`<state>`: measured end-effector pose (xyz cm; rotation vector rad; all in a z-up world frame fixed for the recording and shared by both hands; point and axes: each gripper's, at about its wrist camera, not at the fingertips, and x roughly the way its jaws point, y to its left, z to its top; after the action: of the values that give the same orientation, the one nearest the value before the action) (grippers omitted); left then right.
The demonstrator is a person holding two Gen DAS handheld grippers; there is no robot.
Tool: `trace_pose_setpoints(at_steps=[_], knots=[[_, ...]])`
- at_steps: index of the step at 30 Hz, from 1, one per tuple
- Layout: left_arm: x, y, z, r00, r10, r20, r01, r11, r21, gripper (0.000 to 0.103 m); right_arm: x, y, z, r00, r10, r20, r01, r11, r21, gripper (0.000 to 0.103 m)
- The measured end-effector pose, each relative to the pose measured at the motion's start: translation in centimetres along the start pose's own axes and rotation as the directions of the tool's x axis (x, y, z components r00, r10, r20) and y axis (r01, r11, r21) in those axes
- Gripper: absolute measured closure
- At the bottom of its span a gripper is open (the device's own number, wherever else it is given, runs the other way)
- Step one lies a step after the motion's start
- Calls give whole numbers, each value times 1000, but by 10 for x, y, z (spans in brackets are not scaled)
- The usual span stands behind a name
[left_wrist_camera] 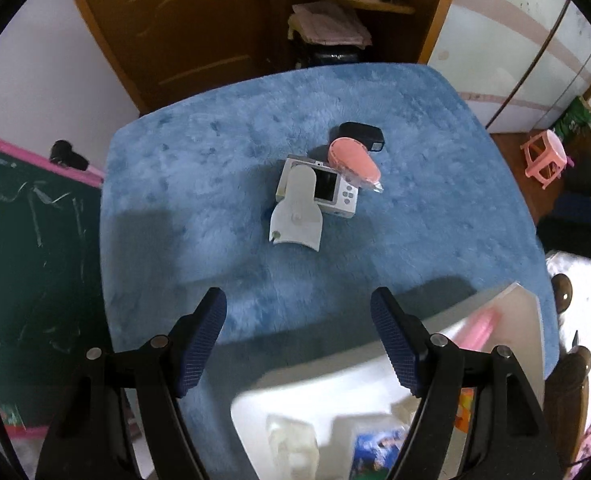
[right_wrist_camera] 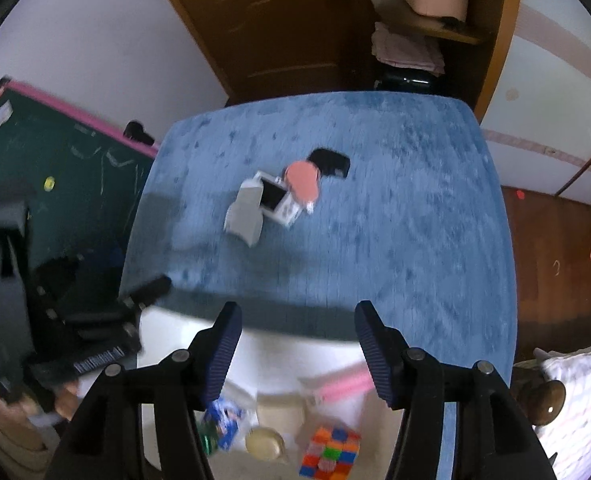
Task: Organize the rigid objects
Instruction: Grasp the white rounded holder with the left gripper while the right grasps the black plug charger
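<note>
Left wrist view first: left tool (left_wrist_camera: 298,316) spread and empty, angled steeply down over the near part of the blue plush table (left_wrist_camera: 175,168), above the far edge of a white bin (left_wrist_camera: 523,320); placed so, probably, for a reach toward what remains to sort. Bin already loaded with a pink stick (left_wrist_camera: 480,330), a printed packet (left_wrist_camera: 377,450) and a pale plastic piece (left_wrist_camera: 293,446). Clustered mid-table: white compact camera (left_wrist_camera: 337,196) lying screen-up, long axis running lower-right; white fan-shaped plastic part (left_wrist_camera: 295,216) overlapping its left end, narrow end pointing away, flared end nearest; pink oval item (left_wrist_camera: 353,160) in clear wrap touching the camera's far right corner, long axis pointing lower-right; black charger (left_wrist_camera: 362,135) just behind. Right wrist view next, blurred: right tool (right_wrist_camera: 298,318) likewise released, nothing between the pads, hanging over the bin beside a Rubik's cube (right_wrist_camera: 329,450) and a cream rounded object (right_wrist_camera: 264,443). Same cluster (right_wrist_camera: 279,196) mid-table, well apart from both tools. Left tool's dark body at frame left.
</note>
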<state>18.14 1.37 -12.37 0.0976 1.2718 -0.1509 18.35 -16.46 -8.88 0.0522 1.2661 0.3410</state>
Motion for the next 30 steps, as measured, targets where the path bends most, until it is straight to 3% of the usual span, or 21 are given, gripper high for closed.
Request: trace_pose_setpoints(at_steps=[12,21,30], knots=[[66,22,42,993,-103,-60,102,995,-25,22,76,-26,97,998,52,-35,-43,974,222,42],[99,22,51,993,-71,-92,73,997,16,22,148,-40,139,996,56,-71,-30,948,317,42],[124,18,59,993,-30,-114,38,997,62,22,207,-48,155,988,46,-147,12,930,367,41]])
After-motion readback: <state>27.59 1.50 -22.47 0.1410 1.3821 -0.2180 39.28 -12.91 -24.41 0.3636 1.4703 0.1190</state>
